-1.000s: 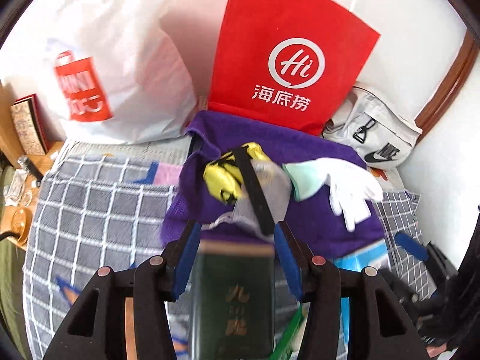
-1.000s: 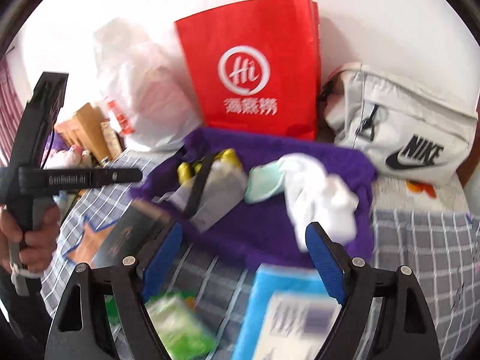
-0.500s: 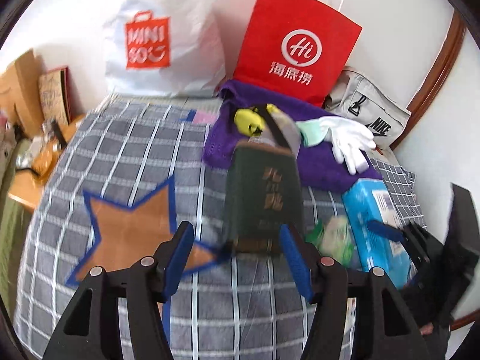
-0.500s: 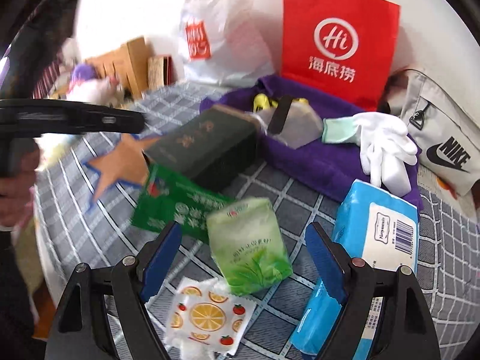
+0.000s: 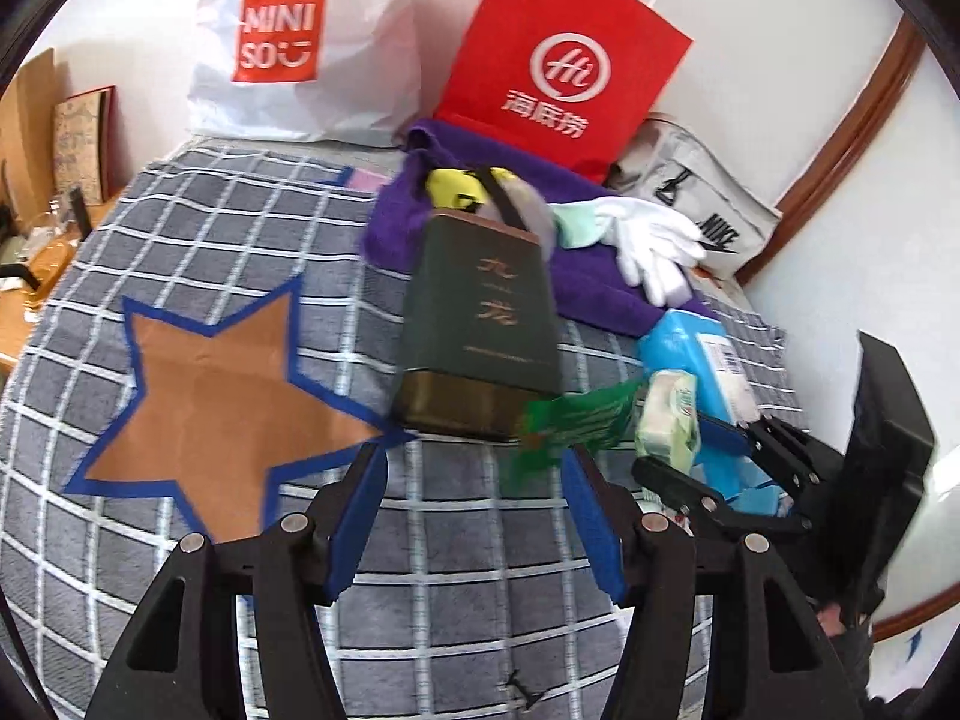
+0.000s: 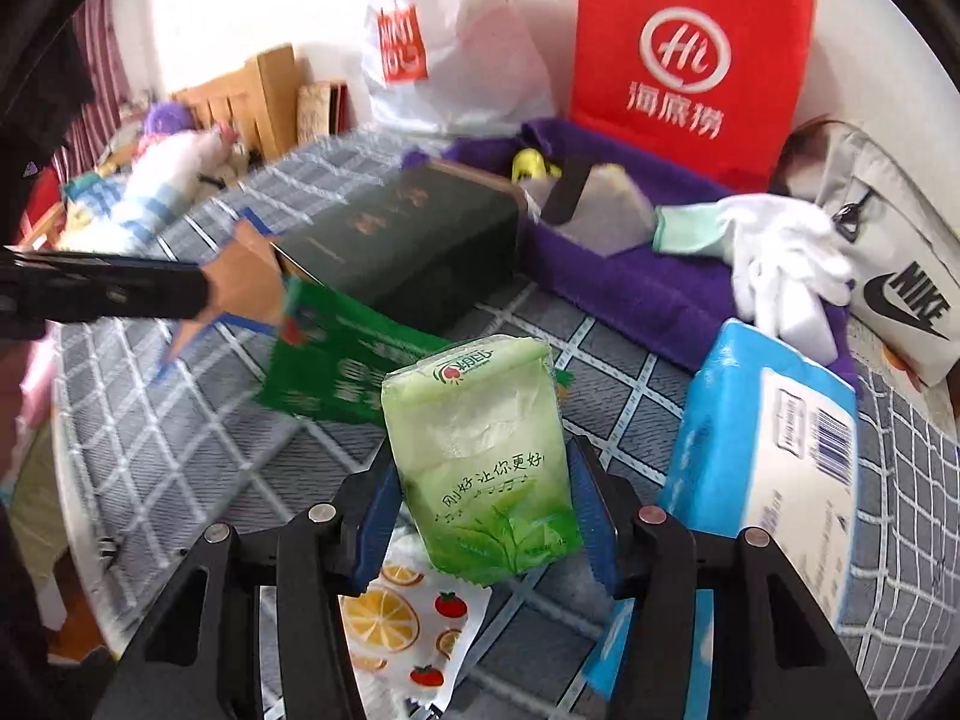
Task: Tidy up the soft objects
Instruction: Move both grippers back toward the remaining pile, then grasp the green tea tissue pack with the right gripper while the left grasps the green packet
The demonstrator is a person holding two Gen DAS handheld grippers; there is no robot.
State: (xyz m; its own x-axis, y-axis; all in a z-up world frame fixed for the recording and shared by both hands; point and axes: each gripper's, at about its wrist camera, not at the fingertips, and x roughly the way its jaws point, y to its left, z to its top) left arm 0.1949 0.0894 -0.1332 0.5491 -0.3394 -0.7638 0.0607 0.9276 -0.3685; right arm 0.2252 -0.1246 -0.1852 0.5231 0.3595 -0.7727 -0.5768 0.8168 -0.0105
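A light green tissue pack (image 6: 483, 456) stands between the blue pads of my right gripper (image 6: 486, 516), which close on its sides; it also shows in the left wrist view (image 5: 669, 420). My left gripper (image 5: 474, 510) is open and empty, just short of a dark green tin box (image 5: 480, 324) that lies on the checked cloth (image 5: 198, 222). A blue tissue pack (image 6: 774, 438), white gloves (image 6: 780, 252) and a purple towel (image 6: 636, 276) lie further back.
A green packet (image 6: 336, 360) and a fruit-print packet (image 6: 396, 618) lie by the tissue pack. A red paper bag (image 5: 558, 60), a white Miniso bag (image 5: 282, 42) and a grey Nike bag (image 6: 894, 252) stand along the wall. An orange star patch (image 5: 210, 396) is at left.
Both grippers have pulled back from the purple towel. The left one has let go of the tin box, which now lies on the cloth. The right one has closed around the green tissue pack.
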